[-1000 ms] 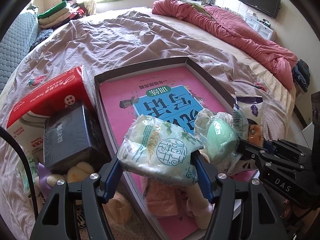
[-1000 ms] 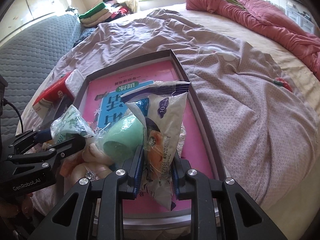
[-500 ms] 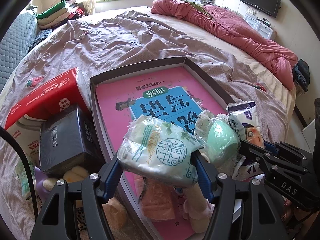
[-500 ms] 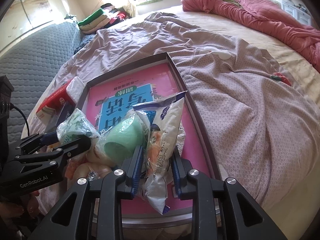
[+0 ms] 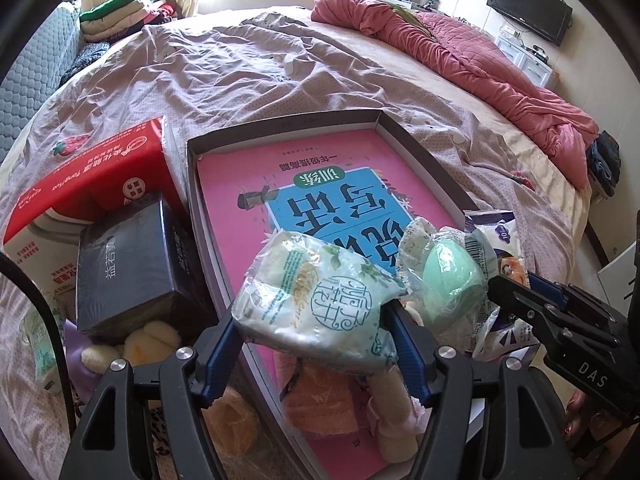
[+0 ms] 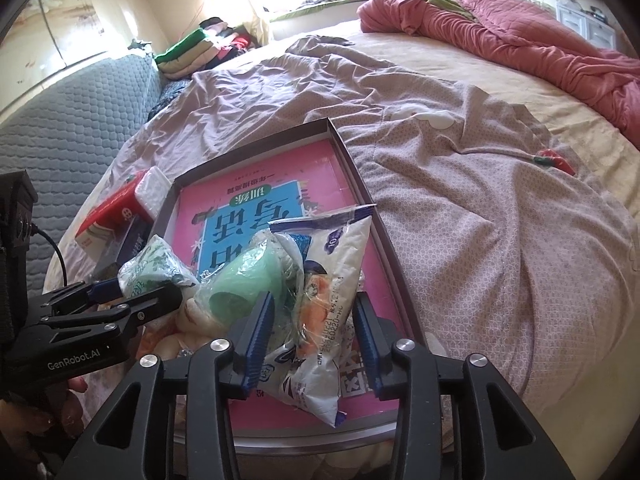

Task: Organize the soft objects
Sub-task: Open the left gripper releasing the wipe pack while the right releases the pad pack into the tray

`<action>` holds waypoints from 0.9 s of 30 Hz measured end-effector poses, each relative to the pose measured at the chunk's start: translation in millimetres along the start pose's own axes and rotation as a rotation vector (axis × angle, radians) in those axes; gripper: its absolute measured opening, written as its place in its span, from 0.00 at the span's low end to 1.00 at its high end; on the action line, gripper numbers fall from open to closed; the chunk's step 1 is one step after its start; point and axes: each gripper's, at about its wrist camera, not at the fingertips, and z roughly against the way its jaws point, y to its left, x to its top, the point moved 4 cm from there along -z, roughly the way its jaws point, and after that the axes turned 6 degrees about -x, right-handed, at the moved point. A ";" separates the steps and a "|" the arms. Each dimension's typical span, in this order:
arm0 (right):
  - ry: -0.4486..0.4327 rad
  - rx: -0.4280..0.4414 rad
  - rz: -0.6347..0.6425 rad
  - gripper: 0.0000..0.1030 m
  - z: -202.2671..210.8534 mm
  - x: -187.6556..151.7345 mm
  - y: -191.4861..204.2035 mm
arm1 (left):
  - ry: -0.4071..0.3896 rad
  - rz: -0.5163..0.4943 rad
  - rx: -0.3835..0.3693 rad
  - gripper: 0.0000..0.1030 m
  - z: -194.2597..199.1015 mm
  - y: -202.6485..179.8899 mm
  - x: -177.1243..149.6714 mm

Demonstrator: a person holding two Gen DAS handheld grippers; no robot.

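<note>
My left gripper (image 5: 314,334) pinches a pale green tissue pack (image 5: 316,300) over the near end of the shallow box (image 5: 424,160) on the bed (image 5: 240,72). My right gripper (image 5: 504,284) shows at the right, beside a mint-green ball (image 5: 450,280).

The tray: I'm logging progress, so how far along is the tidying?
Done: a green ball and plush toys already lie in the tray. In hand: the left gripper holds a tissue pack; the right gripper's jaws are opening around a white packet. Left: soft toys beside the tray.
</note>
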 end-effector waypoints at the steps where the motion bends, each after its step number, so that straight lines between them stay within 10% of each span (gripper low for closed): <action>1: -0.001 -0.002 0.001 0.43 0.1 0.0 0.0 | 0.000 0.003 -0.003 0.66 0.0 0.4 -0.3; 27: -0.016 -0.039 -0.020 0.54 2.7 2.9 -9.8 | 0.005 0.003 -0.005 0.69 0.5 1.0 -0.5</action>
